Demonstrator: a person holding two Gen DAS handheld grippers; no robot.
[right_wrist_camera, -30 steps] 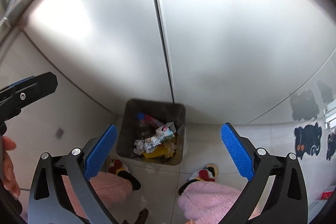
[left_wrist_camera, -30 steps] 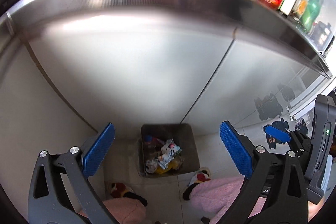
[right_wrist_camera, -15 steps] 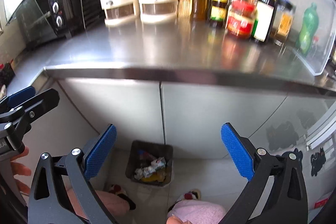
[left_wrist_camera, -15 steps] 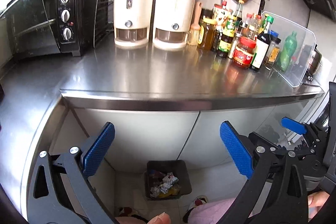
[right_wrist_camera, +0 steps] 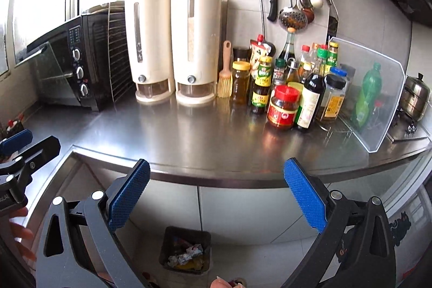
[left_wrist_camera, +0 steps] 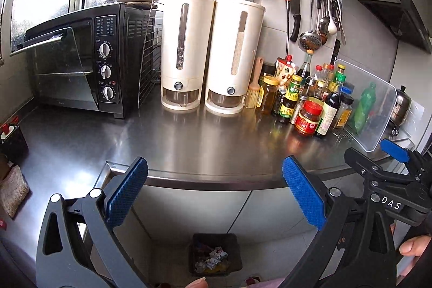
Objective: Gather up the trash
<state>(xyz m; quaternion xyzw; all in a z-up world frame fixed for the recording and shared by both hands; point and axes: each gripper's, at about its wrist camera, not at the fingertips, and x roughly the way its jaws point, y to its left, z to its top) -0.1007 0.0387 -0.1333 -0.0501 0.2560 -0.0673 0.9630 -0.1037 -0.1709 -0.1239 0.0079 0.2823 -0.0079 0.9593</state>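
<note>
A dark trash bin (left_wrist_camera: 233, 242) stands on the floor under the steel counter, with crumpled wrappers (left_wrist_camera: 213, 259) inside; it also shows in the right wrist view (right_wrist_camera: 167, 242). My left gripper (left_wrist_camera: 214, 189) is open and empty, held in front of the counter edge above the bin. My right gripper (right_wrist_camera: 216, 192) is open and empty at the same height. The right gripper shows at the right of the left wrist view (left_wrist_camera: 388, 153), and the left gripper at the left of the right wrist view (right_wrist_camera: 19, 147).
The steel counter (left_wrist_camera: 216, 142) holds a black toaster oven (left_wrist_camera: 78, 58), two white dispensers (left_wrist_camera: 208, 56), a group of sauce bottles and jars (left_wrist_camera: 310, 101), a clear splash guard (left_wrist_camera: 378, 112) and a pot (left_wrist_camera: 403, 104). Utensils (left_wrist_camera: 321, 18) hang on a wall rail.
Both grippers have risen and tilted up from looking down at the bin and cabinet doors to facing the counter top. Both stayed open and empty.
</note>
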